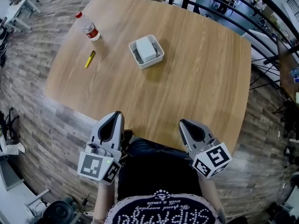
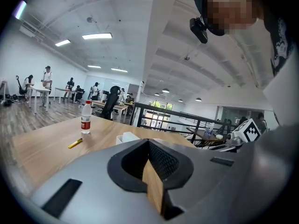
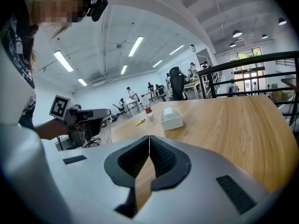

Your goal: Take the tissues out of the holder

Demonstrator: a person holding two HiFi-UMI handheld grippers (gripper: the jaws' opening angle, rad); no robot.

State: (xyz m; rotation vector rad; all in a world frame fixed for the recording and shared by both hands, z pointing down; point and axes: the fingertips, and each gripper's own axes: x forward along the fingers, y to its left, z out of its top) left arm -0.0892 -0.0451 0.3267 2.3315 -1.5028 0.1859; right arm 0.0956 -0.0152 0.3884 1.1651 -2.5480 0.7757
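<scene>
Jaws together, nothing between — left hand-held gripper (image 1: 117, 114), right hand-held gripper (image 1: 182, 122) alike

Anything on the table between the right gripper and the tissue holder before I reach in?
Nothing visible. Only bare table lies between the right gripper and the holder with the tissues. The bottle and yellow pen sit off to the holder's left in the head view.

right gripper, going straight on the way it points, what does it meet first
Most likely the bare wooden table, short of the tissue holder, since the right gripper tilts slightly down; depth is unclear.
</scene>
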